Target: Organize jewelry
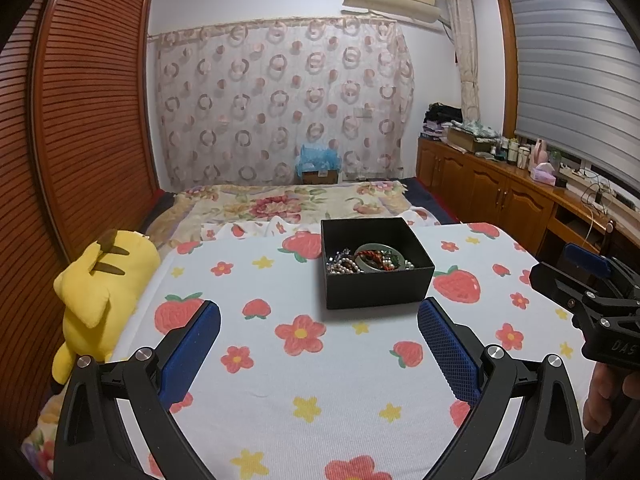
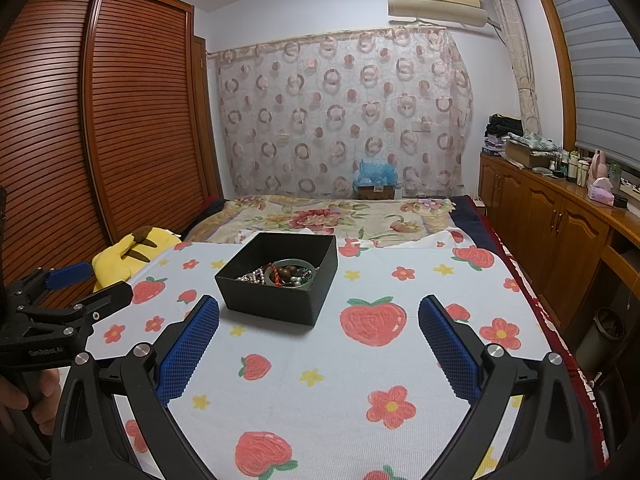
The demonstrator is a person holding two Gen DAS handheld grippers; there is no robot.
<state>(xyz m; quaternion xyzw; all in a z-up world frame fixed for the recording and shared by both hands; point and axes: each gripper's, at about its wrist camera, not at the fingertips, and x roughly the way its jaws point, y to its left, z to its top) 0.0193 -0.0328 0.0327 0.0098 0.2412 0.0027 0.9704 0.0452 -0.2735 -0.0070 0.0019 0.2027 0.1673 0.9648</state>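
The black box (image 1: 378,264) stands in the middle of the left wrist view, a little above centre, on the strawberry blanket (image 1: 320,360) that covers the near part of the bed. It has no lid, so its content shows from above: the jewelry (image 1: 370,260) lies in one heap at the bottom, a pale green bangle (image 1: 378,254) on top, pearl-like beads and a red cord mixed around it. All the pieces that I can see are inside the box; none lies on the blanket. Such a scene fits two stages: the pieces gathered into the box, or a tangled heap that waits to be sorted.

The left tool (image 1: 319,320) is released, its blue pads wide apart with nothing between them, and it points at the box from the lower part of the frame. The right tool (image 2: 319,318) is released too and empty, with the box at upper left of its pads. I think both are held back and low so that each camera keeps the box in sight.

The near wall of the box hides part of the heap, and the beads are too small to count or to separate. A yellow plush toy (image 1: 100,280) lies at the left edge, partly cut off.
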